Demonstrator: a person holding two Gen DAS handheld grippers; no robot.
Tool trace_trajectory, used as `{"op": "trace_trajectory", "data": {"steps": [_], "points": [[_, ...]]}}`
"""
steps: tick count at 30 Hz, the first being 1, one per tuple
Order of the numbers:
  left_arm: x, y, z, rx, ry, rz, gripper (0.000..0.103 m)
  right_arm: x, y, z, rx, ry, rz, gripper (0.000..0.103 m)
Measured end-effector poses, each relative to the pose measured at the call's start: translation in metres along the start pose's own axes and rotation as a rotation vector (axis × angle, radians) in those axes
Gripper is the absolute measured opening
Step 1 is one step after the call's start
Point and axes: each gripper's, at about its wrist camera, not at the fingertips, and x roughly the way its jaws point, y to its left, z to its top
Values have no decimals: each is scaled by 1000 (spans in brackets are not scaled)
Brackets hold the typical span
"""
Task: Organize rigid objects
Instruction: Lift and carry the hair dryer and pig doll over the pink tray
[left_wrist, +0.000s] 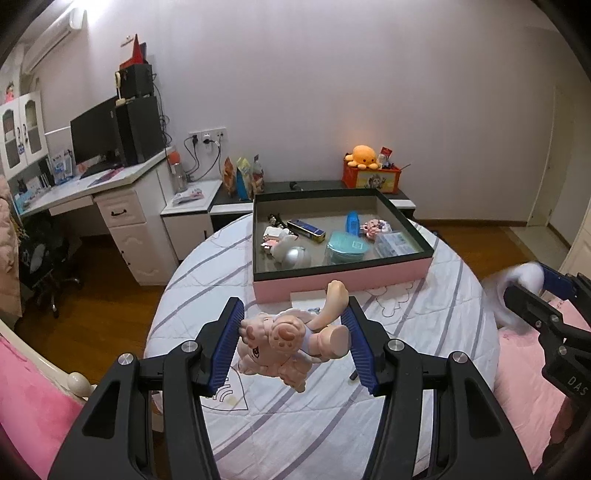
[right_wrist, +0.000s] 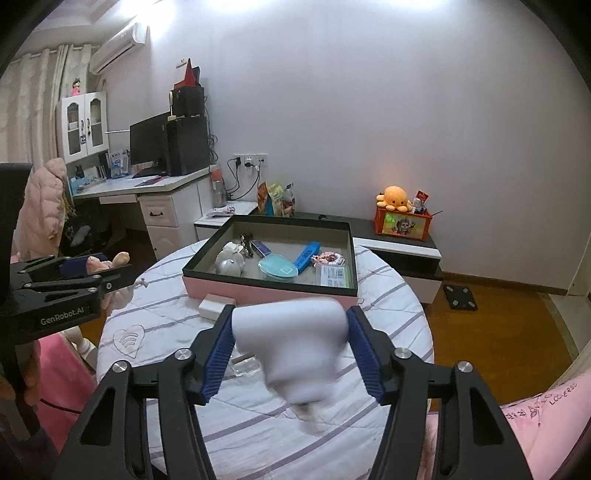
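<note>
Above the round table (left_wrist: 332, 424), left hand-held gripper (left_wrist: 295, 347) clamping pink doll (left_wrist: 291, 343), right hand-held gripper (right_wrist: 291, 350) gripping white object (right_wrist: 295, 343)

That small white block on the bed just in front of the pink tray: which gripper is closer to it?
Probably the right. The right gripper sits just behind the white block, holding a blurred white object. The left gripper, clamping a pink toy figure, sits further off.
</note>
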Motion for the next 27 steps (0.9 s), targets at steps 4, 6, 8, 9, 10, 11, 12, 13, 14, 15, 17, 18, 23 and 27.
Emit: {"op": "trace_trajectory", "data": {"steps": [4, 6, 8, 9, 10, 11, 12, 13, 14, 15, 17, 18, 23, 27], "points": [[-3, -2, 0, 0, -5, -14, 56, -1, 0, -1, 6, -11, 15, 57], [-3, -1, -1, 2, -2, -6, 56, 2, -1, -1, 6, -7, 4, 56], [-3, -1, -1, 3, -2, -3, 56, 4, -3, -2, 16, -1, 3, 56], [-2, 0, -1, 0, -1, -7, 56, 5, -5, -2, 27, 1, 5, 56], [-2, -1, -1, -3, 1, -11, 56, 5, -6, -2, 33, 3, 4, 56], [-2, 0, 0, -5, 1, -11, 56, 5, -7, -2, 33, 2, 2, 56], [-2, 0, 0, -4, -1, -6, 56, 4, -8, -2, 30, -3, -5, 56], [-2, -1, 1, -1, -4, 1, 56, 2, -8, -1, 30, -9, -9, 56], [-2, -1, 1, 0, -6, 5, 56, 1, -8, 0, 30, -15, -8, 56], [-2, -1, 1, -2, -8, 4, 56, 0, -9, 1, 30, -22, -5, 56], [-2, -1, 2, -7, -11, -5, 56, -4, -7, 2, 22, -33, -4, 56], [-3, -1, 2, -8, -15, -5, 56, -6, -6, 3, 18, -40, -5, 56], [-8, -1, 3, -3, -32, 1, 56, -16, -3, 5, 7, -73, -4, 56], [-9, -2, 4, -5, -32, 7, 56, -22, -3, 5, 4, -86, -2, 56]]}}
